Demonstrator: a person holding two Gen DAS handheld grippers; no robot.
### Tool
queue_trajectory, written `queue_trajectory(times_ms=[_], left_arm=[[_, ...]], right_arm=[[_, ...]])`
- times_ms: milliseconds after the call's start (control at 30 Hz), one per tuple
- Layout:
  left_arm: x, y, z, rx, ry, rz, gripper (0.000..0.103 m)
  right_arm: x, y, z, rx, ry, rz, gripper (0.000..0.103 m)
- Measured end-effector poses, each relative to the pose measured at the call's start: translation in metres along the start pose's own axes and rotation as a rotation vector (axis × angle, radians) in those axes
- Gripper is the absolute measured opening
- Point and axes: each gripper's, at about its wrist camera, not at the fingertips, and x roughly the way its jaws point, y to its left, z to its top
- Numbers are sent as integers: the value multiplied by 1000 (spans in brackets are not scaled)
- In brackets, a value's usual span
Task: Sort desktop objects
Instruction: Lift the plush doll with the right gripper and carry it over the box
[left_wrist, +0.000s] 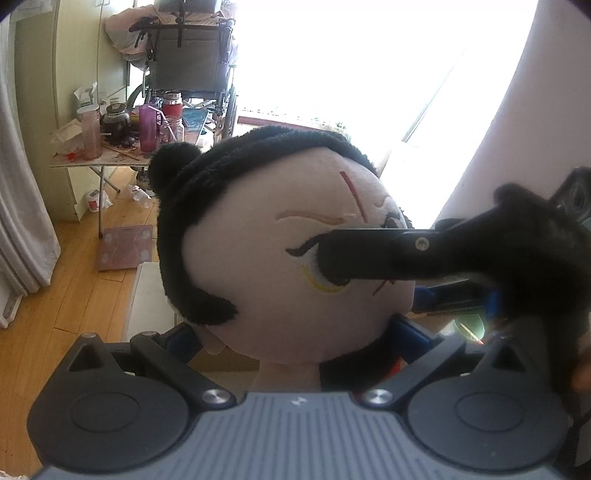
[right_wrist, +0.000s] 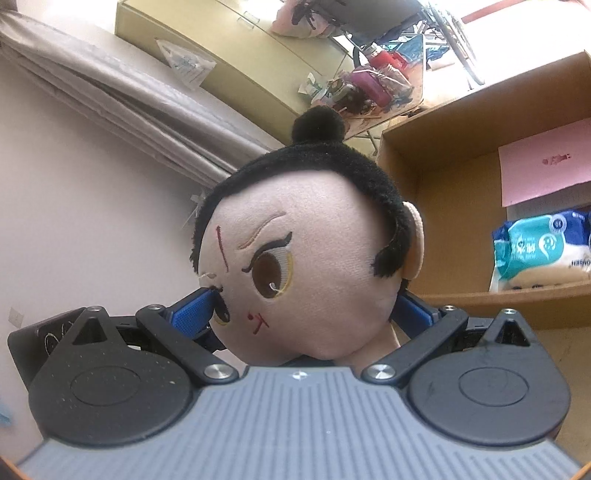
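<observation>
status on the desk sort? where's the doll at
Done: a wipes pack already sits on the wooden shelf. In hand: the plush doll, its head pinched by the right gripper and its lower part seemingly between the left gripper fingers. Left: the doll is not yet set down; the desktop is out of view.

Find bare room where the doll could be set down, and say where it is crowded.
Free: the shelf, between its left wall and the wipes; the doll might fit there. Crowded: the far table, packed with bottles and cups.
</observation>
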Motion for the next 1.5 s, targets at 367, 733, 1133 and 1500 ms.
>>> queue_trajectory(times_ms=[367, 733, 1133, 1500], left_arm=[[25, 11, 15, -27, 16, -12, 103], [52, 27, 32, -55, 50, -26, 103], [81, 44, 66, 24, -98, -17, 103], [160, 67, 72, 2, 69, -47, 103]], right_arm=[[19, -15, 28, 20, 24, -27, 103], [40, -32, 45, 57, 37, -49, 103], [72, -52, 90, 87, -82, -6, 102], [120, -112, 104, 202, -72, -80, 102]])
